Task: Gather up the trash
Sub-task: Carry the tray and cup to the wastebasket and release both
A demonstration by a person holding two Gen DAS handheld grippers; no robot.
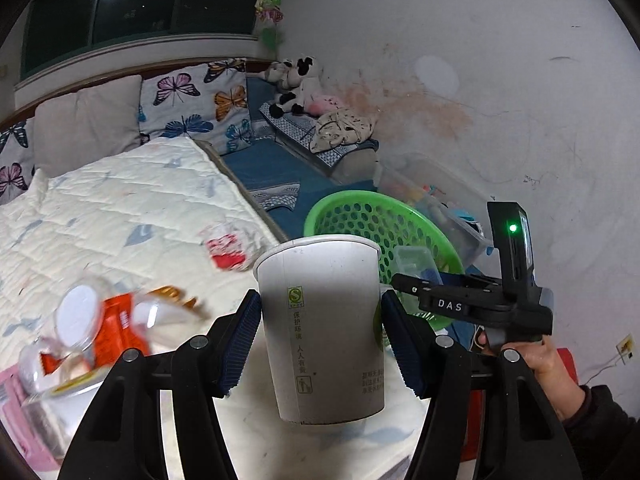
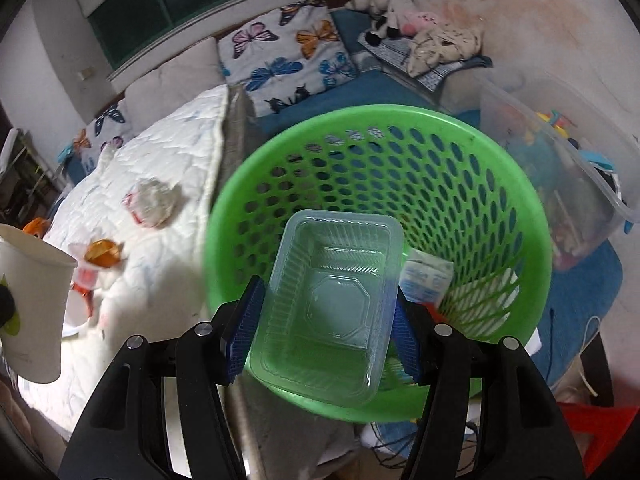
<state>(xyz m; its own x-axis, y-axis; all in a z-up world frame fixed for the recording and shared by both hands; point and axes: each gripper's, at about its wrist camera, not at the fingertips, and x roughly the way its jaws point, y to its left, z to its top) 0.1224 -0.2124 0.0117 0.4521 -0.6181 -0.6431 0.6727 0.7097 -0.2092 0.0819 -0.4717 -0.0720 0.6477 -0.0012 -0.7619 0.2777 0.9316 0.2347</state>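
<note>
My left gripper (image 1: 320,340) is shut on a white paper cup (image 1: 324,332), held upright above the quilted bed (image 1: 120,208). The same cup (image 2: 32,304) shows at the left edge of the right wrist view. My right gripper (image 2: 324,328) is shut on a clear plastic food container (image 2: 332,300), its blue pads against both sides, above the near rim of a green perforated basket (image 2: 520,184). A white-and-blue packet (image 2: 426,280) lies inside the basket. On the bed lie a crumpled white wrapper (image 2: 154,202) and orange packaging (image 2: 102,252).
A clear storage bin (image 2: 560,152) of toys stands right of the basket by the wall. Butterfly pillows (image 2: 280,52) and plush toys (image 2: 388,8) sit at the bed's far end. A red stool (image 2: 600,432) is at the lower right. A hand (image 1: 536,356) holds the right gripper's handle.
</note>
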